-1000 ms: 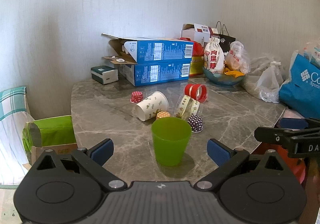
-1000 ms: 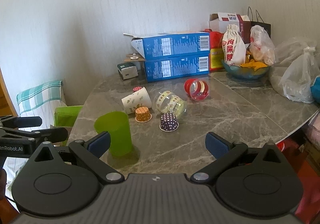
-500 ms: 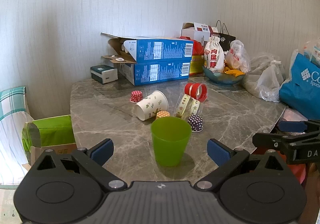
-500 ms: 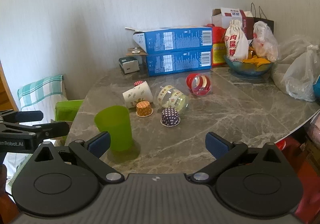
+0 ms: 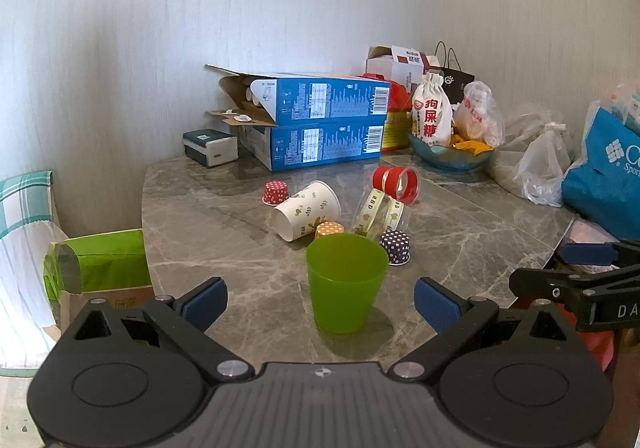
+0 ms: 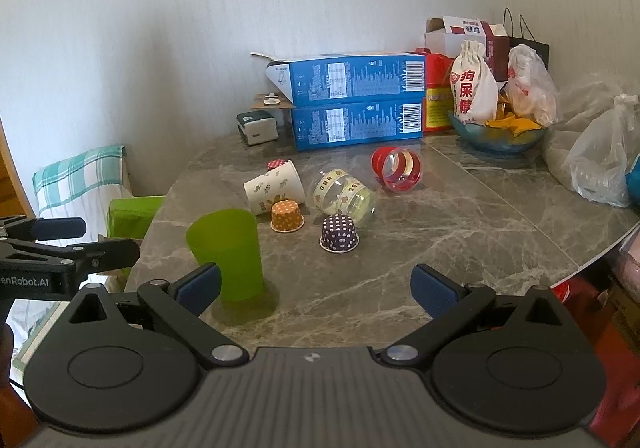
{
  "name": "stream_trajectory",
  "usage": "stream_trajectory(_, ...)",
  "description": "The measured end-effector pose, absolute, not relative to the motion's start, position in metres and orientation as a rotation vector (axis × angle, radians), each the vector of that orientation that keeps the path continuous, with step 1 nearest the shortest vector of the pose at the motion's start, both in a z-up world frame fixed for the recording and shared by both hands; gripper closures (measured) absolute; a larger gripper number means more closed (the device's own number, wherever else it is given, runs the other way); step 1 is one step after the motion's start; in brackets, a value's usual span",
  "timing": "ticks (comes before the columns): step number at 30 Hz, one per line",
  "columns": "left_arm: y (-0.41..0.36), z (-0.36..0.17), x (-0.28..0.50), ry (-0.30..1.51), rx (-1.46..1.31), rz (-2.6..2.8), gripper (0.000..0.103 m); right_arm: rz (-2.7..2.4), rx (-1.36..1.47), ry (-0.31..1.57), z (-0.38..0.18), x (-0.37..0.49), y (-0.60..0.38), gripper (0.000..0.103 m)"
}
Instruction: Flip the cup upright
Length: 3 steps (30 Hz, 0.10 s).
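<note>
Green translucent plastic cup (image 5: 346,282) stands upright, mouth up, on the grey marbled worktop (image 5: 224,240), at centre frame in the left wrist view and at lower left in the right wrist view. The left gripper (image 5: 320,300) hangs just short of it with jaws spread wide on either side of the cup and gripping nothing; the right gripper (image 6: 316,284) is likewise wide open and empty, with the green cup just beside its left pad. Behind the cup, towards mid-frame, several others are not upright — a white paper cup with a leaf print (image 5: 306,208) on its side, a clear plastic cup with patterned bands (image 5: 380,214) on its side, a red-rimmed clear cup (image 5: 396,181) on its side, and three small dotted baking cups in red (image 5: 275,192), orange (image 5: 329,229) and purple (image 5: 395,246), mouth down. My judgement is that the green one is done and another is due next. The risk lies in the crowding: the orange and purple cups sit just beside the tipped ones, so a wide-open reach could nudge a neighbour, send a cylinder on its side rolling — or clip the light green cup and topple it again. Thin paper may also crush under a hard squeeze.
</note>
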<state>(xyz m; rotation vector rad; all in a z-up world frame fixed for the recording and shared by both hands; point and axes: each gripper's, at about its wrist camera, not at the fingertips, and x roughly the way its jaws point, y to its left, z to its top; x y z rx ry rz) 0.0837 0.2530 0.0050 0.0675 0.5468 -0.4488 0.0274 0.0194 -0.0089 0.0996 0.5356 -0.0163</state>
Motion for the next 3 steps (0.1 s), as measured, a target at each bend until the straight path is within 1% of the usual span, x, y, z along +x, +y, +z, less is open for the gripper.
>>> stream_trajectory(3, 0.255, 0.0053, 0.0845, 0.534, 0.06, -0.445, 0.002, -0.013, 0.106, 0.531, -0.0097, 0.0279, 0.0188, 0.001)
